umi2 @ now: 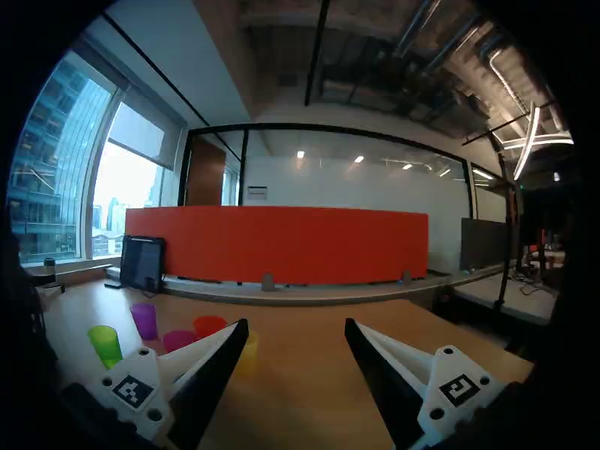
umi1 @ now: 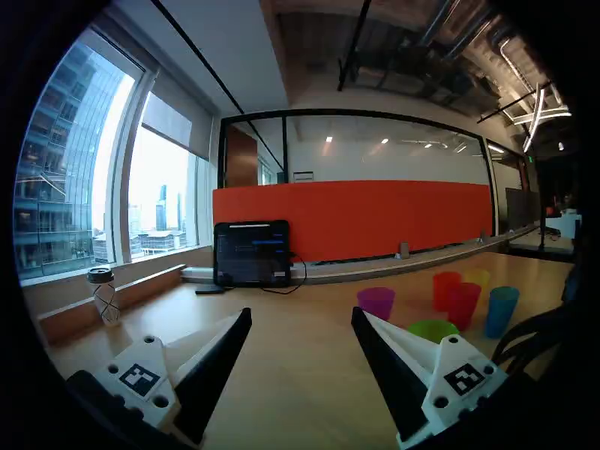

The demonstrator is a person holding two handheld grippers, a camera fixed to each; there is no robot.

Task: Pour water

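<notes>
Several coloured plastic cups stand in a cluster on the wooden table (umi1: 300,390). In the left gripper view I see a purple cup (umi1: 375,301), a red cup (umi1: 463,304), a blue cup (umi1: 500,310) and a green cup (umi1: 433,330) partly behind my right finger. My left gripper (umi1: 300,313) is open, with only bare table between its fingers. In the right gripper view a green cup (umi2: 105,343), a purple cup (umi2: 144,319) and a pink cup (umi2: 178,340) stand to the left. My right gripper (umi2: 296,324) is open and holds nothing.
A dark tablet (umi1: 252,253) leans at the table's far edge before an orange partition (umi1: 352,217). A lidded glass cup (umi1: 103,295) stands on the window ledge at left. Another desk (umi2: 517,296) lies to the right beyond the table.
</notes>
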